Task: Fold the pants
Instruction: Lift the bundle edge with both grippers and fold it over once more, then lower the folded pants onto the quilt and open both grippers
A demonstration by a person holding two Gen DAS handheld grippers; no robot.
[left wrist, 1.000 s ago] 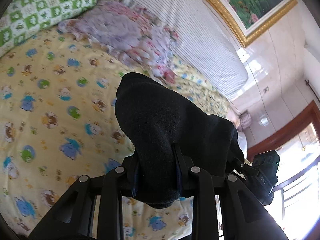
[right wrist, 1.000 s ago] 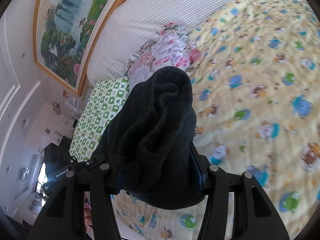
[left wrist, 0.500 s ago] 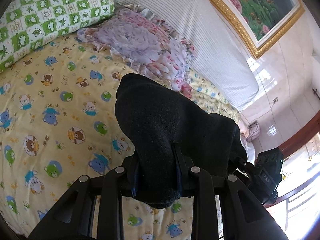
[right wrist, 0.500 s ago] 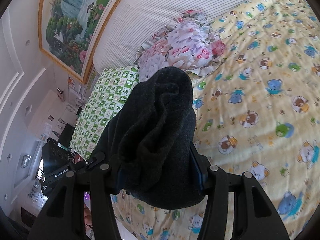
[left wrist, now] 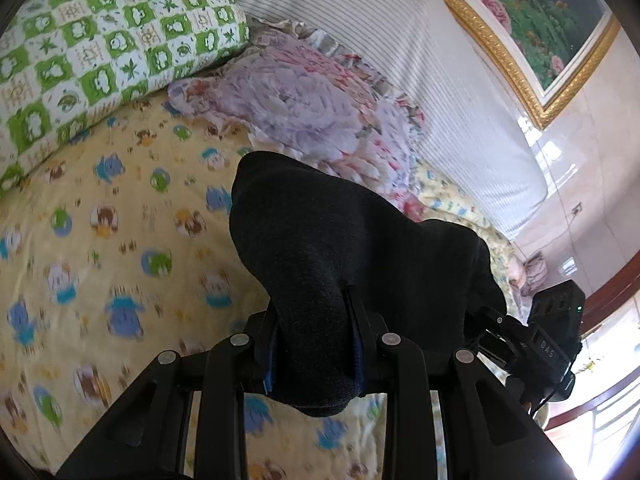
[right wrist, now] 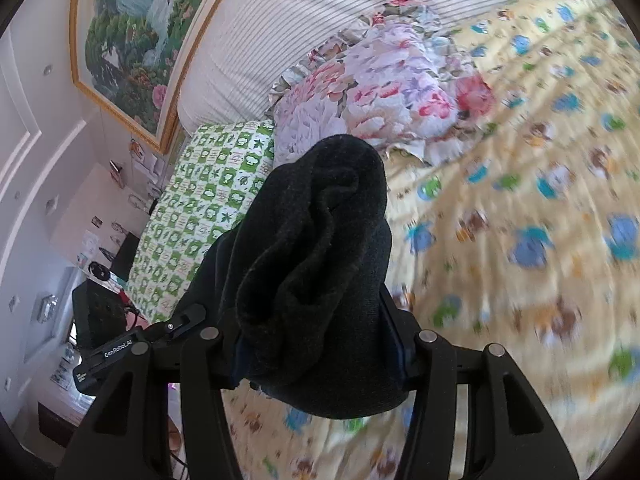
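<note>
The black pants [left wrist: 340,248] hang bunched between both grippers, lifted above the bed. My left gripper [left wrist: 316,344] is shut on one part of the black fabric, which drapes over its fingers and hides the tips. My right gripper [right wrist: 320,356] is shut on another bunch of the pants [right wrist: 320,260], also covering its fingertips. The right gripper's body [left wrist: 548,344] shows at the right of the left wrist view; the left gripper's body [right wrist: 116,344] shows at the left of the right wrist view.
Under both grippers lies a yellow cartoon-print bedsheet [left wrist: 100,220]. A green checked pillow [left wrist: 92,40] and a floral pillow [left wrist: 304,112] lie at the striped headboard [left wrist: 400,40]. A gold-framed painting [right wrist: 132,32] hangs above. A nightstand [right wrist: 80,280] stands beside the bed.
Both grippers, still holding the pants, have moved toward the head of the bed; the pillows now look larger and lower in both views. The grip on the fabric is unchanged.
</note>
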